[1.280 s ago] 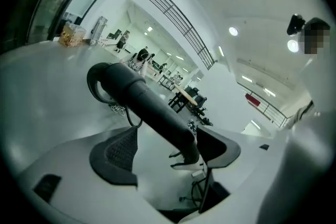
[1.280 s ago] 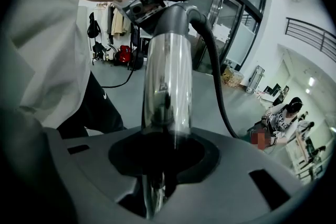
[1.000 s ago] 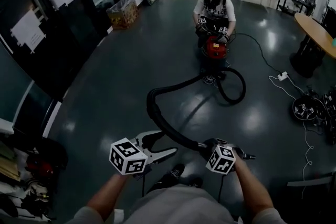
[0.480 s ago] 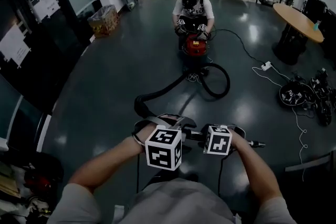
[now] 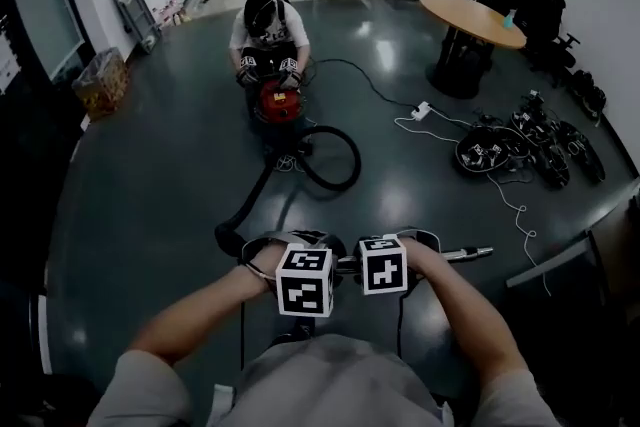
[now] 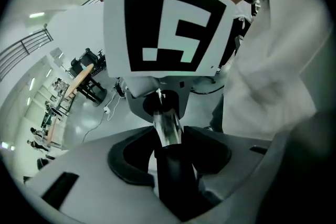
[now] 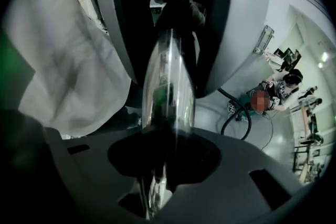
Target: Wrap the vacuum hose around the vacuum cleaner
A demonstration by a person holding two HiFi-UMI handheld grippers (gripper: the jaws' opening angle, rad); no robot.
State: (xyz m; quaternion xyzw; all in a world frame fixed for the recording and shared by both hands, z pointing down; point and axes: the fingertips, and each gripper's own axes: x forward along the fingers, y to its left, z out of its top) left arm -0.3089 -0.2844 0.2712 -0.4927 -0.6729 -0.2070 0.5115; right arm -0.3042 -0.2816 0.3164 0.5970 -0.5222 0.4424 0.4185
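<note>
One person [image 5: 268, 20] crouches over the vacuum cleaner [image 5: 280, 101]; cables [image 5: 486, 153] beside hose [image 5: 356, 160].

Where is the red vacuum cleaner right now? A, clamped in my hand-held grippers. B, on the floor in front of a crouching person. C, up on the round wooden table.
B: the red vacuum cleaner stands on the floor, right in front of the crouching person.

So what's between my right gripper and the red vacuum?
Mostly bare floor, then a loop of the black hose lying just in front of the vacuum. The head view shows it.
</note>
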